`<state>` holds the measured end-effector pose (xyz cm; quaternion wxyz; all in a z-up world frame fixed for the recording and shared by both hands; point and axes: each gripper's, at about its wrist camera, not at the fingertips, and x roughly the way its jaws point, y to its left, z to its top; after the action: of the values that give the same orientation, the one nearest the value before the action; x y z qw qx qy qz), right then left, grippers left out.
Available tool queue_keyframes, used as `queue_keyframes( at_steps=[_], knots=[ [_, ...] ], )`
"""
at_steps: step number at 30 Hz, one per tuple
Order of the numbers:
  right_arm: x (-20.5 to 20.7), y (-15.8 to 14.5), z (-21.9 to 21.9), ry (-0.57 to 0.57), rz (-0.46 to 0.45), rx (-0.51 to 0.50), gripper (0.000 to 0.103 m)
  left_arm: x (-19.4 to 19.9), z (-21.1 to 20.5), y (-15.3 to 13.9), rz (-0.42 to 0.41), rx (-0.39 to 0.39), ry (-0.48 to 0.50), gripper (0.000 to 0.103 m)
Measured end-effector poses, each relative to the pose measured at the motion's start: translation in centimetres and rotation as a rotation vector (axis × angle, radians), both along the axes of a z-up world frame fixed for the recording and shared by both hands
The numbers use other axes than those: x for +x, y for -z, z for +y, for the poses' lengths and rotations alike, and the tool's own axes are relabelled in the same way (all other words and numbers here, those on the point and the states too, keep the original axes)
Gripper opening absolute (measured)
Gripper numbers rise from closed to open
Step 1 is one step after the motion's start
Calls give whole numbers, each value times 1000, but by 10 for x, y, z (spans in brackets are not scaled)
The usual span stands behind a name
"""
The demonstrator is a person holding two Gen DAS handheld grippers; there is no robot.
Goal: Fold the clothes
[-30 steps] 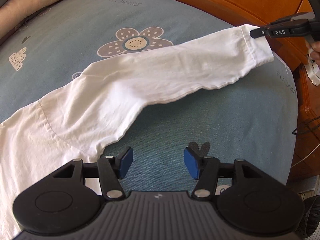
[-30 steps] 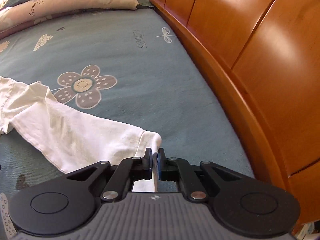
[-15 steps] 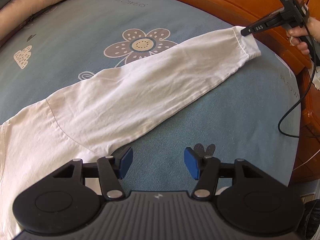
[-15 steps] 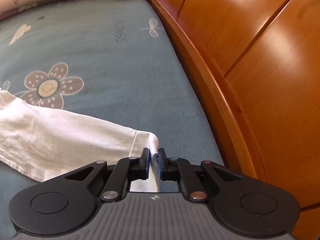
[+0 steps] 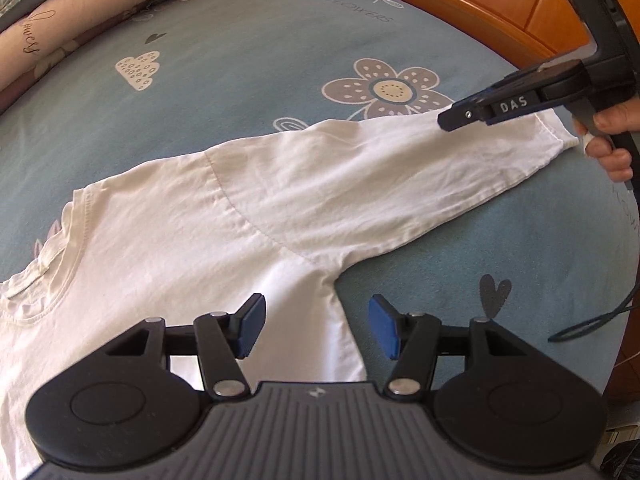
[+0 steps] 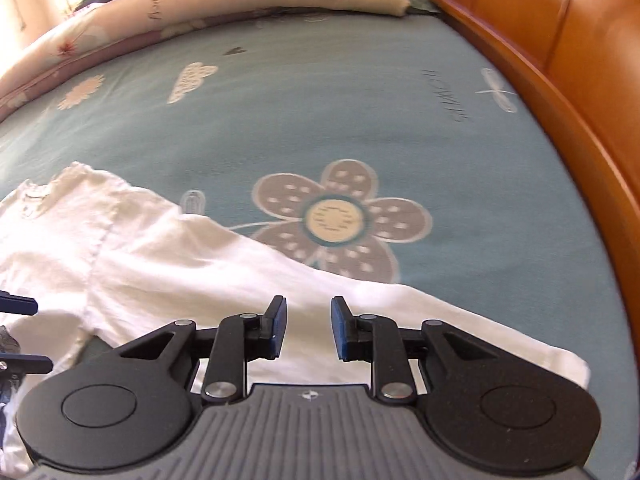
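Note:
A white long-sleeved shirt [image 5: 208,232] lies flat on the blue flowered bedsheet [image 5: 248,64], its sleeve [image 5: 400,176] stretched out to the right. My left gripper [image 5: 316,330] hovers open above the shirt's armpit, with nothing between its blue pads. My right gripper [image 6: 307,328] hangs over the middle of the sleeve [image 6: 248,276]; its jaws are opening and grip nothing. In the left wrist view the right gripper [image 5: 450,118] shows from the side above the sleeve near the cuff [image 5: 556,136], held by a hand [image 5: 612,140].
A wooden bed frame [image 6: 568,92] curves along the right edge of the mattress. Pillows and a pink quilt [image 6: 168,4] are piled at the far end. A dark cable [image 5: 600,320] trails off the bed's right side.
My right gripper let go of the cuff, its jaws parted, and it moved left over the sleeve, which now lies flat. My left gripper shifted left over the shirt's armpit.

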<state>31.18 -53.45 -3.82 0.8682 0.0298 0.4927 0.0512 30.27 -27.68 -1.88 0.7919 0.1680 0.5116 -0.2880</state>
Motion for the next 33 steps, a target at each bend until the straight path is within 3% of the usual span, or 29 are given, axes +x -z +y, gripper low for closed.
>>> queue_keyframes(
  at_steps=[5, 8, 11, 14, 18, 22, 25, 28, 33],
  knots=[
    [29, 24, 56, -108, 40, 20, 27, 11, 49, 2, -21, 27, -109, 58],
    [40, 33, 58, -60, 53, -36, 27, 17, 84, 9, -20, 49, -185, 58],
    [49, 29, 50, 56, 59, -108, 28, 21, 116, 20, -4, 84, -263, 58],
    [49, 17, 58, 68, 42, -54, 32, 23, 146, 25, 2, 114, -338, 58],
    [38, 6, 109, -49, 14, 41, 37, 20, 179, 21, 16, 81, -409, 58],
    [28, 8, 167, -197, 39, 118, 37, 12, 194, 19, 5, 77, -380, 59],
    [20, 17, 207, -296, 84, 68, 37, 7, 201, 25, 11, 123, -350, 63],
    [17, 22, 214, -270, 103, 14, 37, -1, 219, 29, 1, 202, -342, 63],
    [6, 7, 193, -153, 117, 9, 40, -18, 263, 12, -2, 237, -364, 63]
  ],
)
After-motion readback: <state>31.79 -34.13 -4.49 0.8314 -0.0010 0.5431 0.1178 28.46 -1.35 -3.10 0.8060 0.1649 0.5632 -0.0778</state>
